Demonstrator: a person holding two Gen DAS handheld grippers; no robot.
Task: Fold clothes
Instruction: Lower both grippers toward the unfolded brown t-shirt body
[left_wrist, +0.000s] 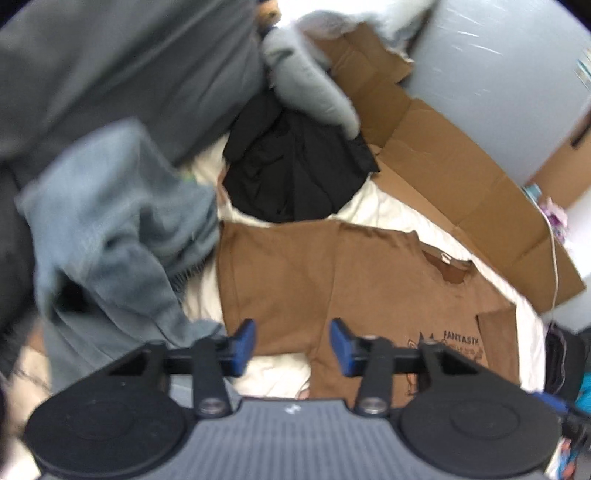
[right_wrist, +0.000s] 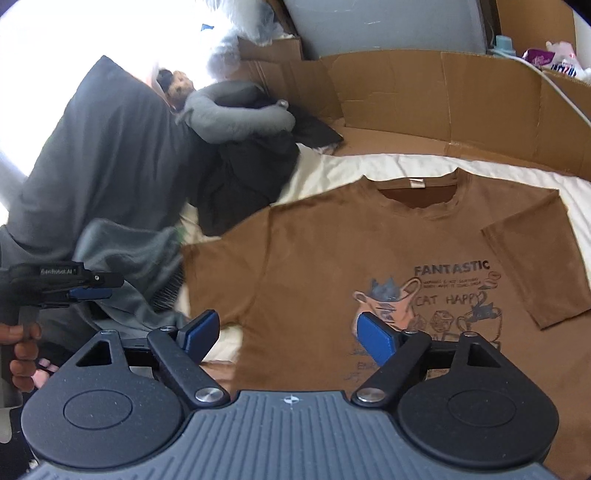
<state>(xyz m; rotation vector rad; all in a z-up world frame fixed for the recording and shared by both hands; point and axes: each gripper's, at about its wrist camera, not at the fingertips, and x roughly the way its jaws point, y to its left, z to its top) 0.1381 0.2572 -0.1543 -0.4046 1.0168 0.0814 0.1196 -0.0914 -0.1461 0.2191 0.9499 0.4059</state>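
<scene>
A brown T-shirt (right_wrist: 332, 251) with a "FANTASTIC" cat print lies flat, front up, on a cream sheet (right_wrist: 332, 166); both sleeves are spread out. In the left wrist view the same brown T-shirt (left_wrist: 369, 288) fills the middle. My left gripper (left_wrist: 291, 343) hovers open above the shirt's left sleeve and side, nothing between its blue pads. My right gripper (right_wrist: 288, 332) stands open over the shirt's lower front, its right pad (right_wrist: 376, 339) above the print. The left gripper (right_wrist: 88, 291) also shows at the left edge of the right wrist view, held by a hand (right_wrist: 22, 354).
A heap of grey-blue clothes (left_wrist: 118, 229) lies left of the shirt, a black garment (left_wrist: 295, 173) and a grey sweatshirt (right_wrist: 236, 118) behind it. Flattened cardboard (right_wrist: 443, 103) lines the far side. A white cable (right_wrist: 554, 88) runs across the cardboard at the right.
</scene>
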